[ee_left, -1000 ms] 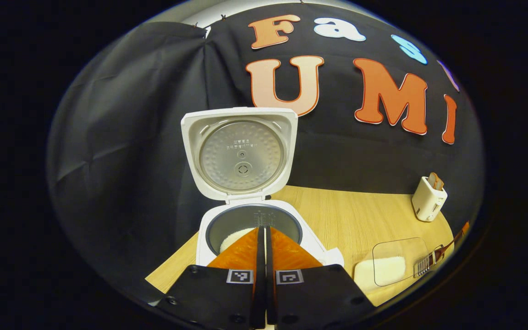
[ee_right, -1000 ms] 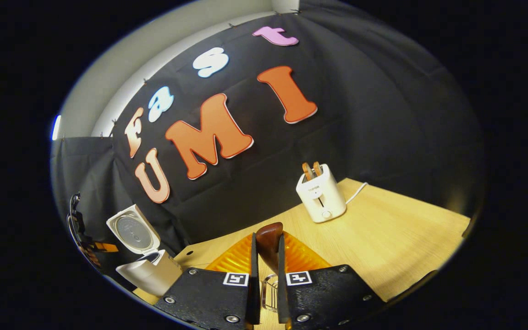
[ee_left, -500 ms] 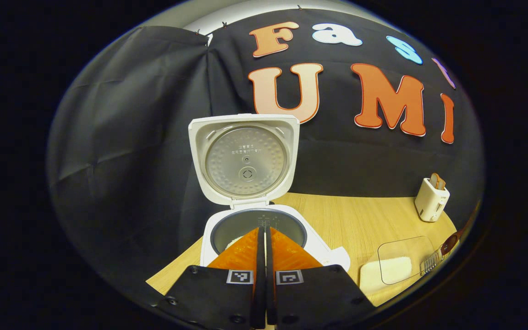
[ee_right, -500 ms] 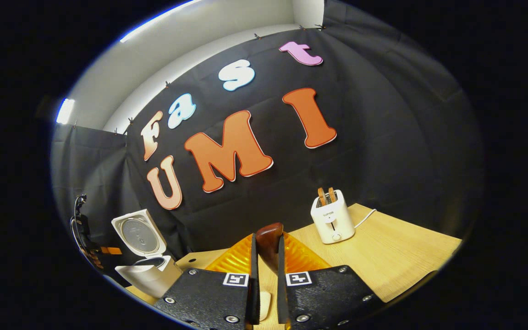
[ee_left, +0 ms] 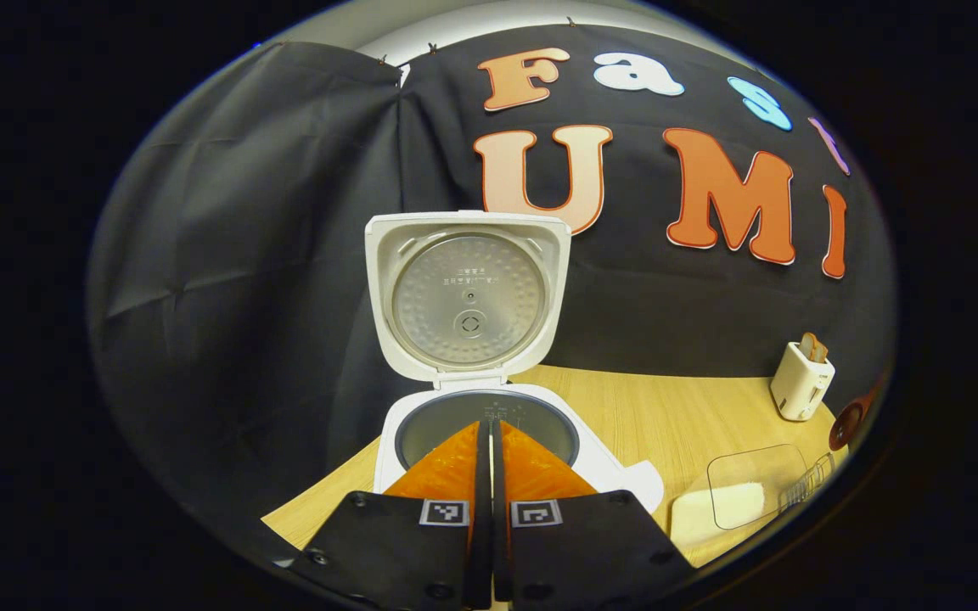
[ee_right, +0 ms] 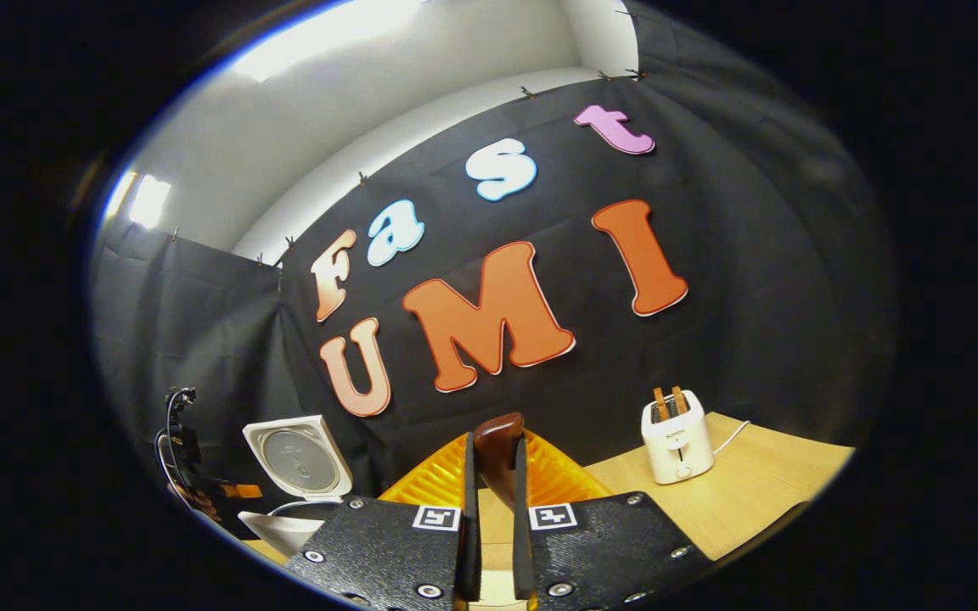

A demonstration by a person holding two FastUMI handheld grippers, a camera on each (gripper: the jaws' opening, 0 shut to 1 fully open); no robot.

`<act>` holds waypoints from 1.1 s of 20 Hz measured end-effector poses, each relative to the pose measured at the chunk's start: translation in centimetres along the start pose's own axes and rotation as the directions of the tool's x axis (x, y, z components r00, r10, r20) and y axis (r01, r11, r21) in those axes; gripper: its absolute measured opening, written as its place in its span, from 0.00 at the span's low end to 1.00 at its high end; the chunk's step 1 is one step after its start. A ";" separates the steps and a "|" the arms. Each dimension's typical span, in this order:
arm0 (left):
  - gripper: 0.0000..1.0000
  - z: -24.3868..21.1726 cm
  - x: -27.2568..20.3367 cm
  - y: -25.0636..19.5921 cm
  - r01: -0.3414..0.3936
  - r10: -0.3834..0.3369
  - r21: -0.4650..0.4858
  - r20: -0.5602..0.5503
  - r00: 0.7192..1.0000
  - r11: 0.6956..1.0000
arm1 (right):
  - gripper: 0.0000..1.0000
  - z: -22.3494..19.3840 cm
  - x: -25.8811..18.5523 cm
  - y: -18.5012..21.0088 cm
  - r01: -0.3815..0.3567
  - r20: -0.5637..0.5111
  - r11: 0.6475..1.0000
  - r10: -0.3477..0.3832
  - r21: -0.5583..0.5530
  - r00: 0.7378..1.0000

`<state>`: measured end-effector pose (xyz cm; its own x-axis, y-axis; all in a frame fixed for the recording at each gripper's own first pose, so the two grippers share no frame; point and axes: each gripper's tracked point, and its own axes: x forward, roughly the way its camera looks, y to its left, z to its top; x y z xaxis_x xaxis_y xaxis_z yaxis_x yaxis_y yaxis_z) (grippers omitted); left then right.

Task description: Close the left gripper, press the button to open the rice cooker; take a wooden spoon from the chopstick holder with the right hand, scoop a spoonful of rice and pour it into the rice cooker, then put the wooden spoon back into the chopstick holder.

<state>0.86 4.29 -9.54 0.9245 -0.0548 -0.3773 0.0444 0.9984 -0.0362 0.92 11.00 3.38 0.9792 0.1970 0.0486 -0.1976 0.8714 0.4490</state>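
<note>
- The right gripper (ee_right: 489, 475) has its fingers closed on the dark brown wooden spoon (ee_right: 497, 450), whose rounded end sticks up between them; the hold sits near that end, so a tilt or a loosened squeeze could, I judge, let the spoon swing or slip.
- In the left gripper view the spoon's dark rounded part (ee_left: 845, 423) shows at the far right edge, above the wire chopstick holder (ee_left: 805, 490); if it is not lifted clear, it may catch on the wires.
- The left gripper (ee_left: 489, 475) has its fingers pressed together on nothing, poised just before the white rice cooker (ee_left: 489, 424); staying there could get in the way of the pour.
- The cooker's white lid (ee_left: 468, 293) stands upright and open, and a knock might drop it shut.
- The grey inner pot (ee_left: 540, 420) is partly hidden by the fingers, so I cannot tell what it holds.
- The clear plastic box (ee_left: 748, 492) on the light wooden surface (ee_left: 659, 420) holds white rice (ee_left: 739, 502); an overfull scoop would likely scatter grains.
- The small white toaster (ee_right: 677, 434) has two brown slices in its slots.
</note>
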 end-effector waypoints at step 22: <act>0.04 1.3 1.4 2.7 -0.068 0.068 -0.008 0.145 0.987 0.998 | 0.15 -14.7 4.3 3.1 0.018 -0.206 0.943 -0.091 -0.332 0.974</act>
<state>2.73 6.94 -8.97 0.9706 0.0164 -0.2403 -0.0213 0.9996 -0.0175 3.86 21.19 -8.16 0.9624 0.2055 -0.1775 -0.1844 0.9745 0.1282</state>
